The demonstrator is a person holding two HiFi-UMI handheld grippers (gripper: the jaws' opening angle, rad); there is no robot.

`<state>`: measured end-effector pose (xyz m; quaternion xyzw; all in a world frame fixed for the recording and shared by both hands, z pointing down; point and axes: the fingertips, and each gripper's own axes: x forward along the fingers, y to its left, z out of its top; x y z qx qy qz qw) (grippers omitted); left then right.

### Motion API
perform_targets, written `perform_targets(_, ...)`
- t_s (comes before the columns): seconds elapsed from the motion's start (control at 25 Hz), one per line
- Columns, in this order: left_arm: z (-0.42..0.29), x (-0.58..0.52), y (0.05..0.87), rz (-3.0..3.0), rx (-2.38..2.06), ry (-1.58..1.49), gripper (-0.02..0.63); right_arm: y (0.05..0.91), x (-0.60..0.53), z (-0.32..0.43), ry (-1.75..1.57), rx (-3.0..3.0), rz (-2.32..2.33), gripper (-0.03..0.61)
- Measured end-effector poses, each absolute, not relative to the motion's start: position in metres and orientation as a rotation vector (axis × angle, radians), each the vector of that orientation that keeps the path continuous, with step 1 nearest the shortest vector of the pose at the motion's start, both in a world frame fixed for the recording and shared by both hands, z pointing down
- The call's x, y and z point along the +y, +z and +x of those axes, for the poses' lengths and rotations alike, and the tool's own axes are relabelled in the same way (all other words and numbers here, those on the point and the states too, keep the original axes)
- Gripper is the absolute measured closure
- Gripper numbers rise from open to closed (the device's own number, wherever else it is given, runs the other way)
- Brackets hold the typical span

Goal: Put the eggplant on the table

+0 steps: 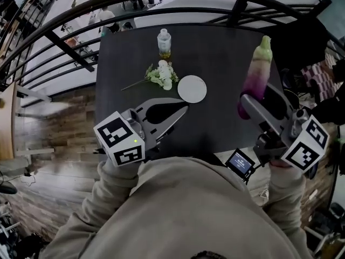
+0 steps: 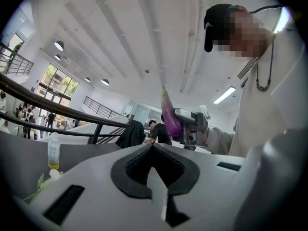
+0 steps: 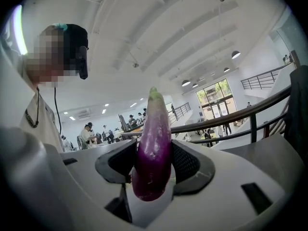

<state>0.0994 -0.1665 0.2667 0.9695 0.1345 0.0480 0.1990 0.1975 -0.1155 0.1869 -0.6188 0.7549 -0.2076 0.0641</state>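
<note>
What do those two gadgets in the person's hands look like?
The left gripper and right gripper are pale grey plastic, with tapering jaws lined by black ribbed pads. Each carries a white cube printed with black square markers. The person's sleeves are beige.

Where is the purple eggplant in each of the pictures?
Head view: eggplant at upper right, sticking up out of the right tongs.
Left gripper view: eggplant just right of the middle.
Right gripper view: eggplant dead centre, clamped between the jaws.
Shared landmark: the black railing, at left there, at right in the right gripper view, across the top in the head view.
</note>
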Motion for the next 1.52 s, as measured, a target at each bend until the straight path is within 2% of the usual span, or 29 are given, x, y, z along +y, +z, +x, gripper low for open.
perform_targets(0.28, 0.099, -0.179, 0.282, 2.672, 0.309, 0.144, 0.607, 0.199, -0.144, 0.200, -0.706, 2.346, -1.806, 0.347)
perform_targets(0.76, 0.110, -0.211, 0.247, 2.704, 0.207, 0.075, 0.607, 0.187, -0.189, 0.211, -0.675, 2.434, -1.658, 0.347)
perform_targets(1.52, 0.103, -0.203, 0.261, 2.647, 0.150, 0.014, 0.607, 0.213, -0.195, 0.204, -0.754, 2.490, -1.640, 0.347)
